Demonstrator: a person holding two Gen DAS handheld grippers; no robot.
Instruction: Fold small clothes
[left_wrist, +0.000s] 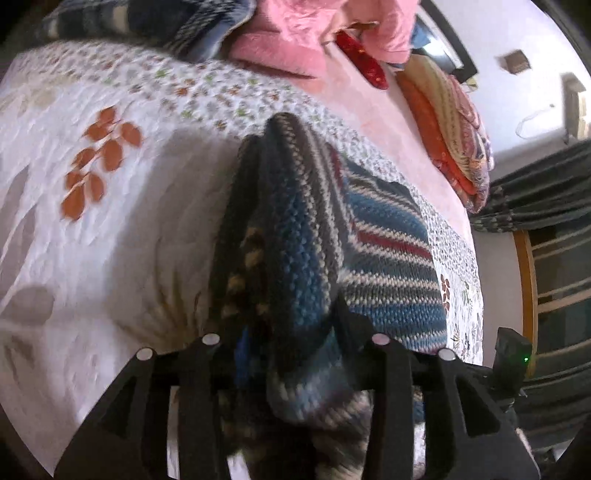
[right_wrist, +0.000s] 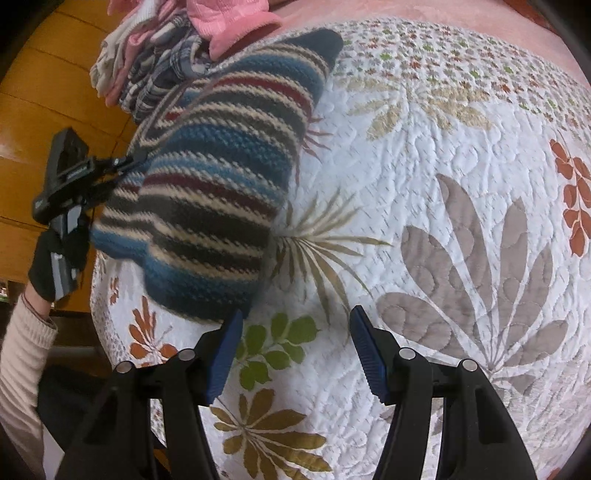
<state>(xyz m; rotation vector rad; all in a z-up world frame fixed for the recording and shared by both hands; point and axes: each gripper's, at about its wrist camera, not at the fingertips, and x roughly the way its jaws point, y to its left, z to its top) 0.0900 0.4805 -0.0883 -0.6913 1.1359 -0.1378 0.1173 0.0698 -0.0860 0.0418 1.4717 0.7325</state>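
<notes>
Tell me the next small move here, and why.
Probably bring the open right gripper onto the near edge of the striped knit: the left gripper holds it bunched and lifted above the quilt, so folding needs a second grip.

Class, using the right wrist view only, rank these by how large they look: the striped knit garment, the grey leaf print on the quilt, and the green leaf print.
1. Striped knit garment, though it hangs nearer the camera, which inflates it.
2. Grey leaf print, close behind in apparent size.
3. Green leaf print, clearly smallest.
</notes>
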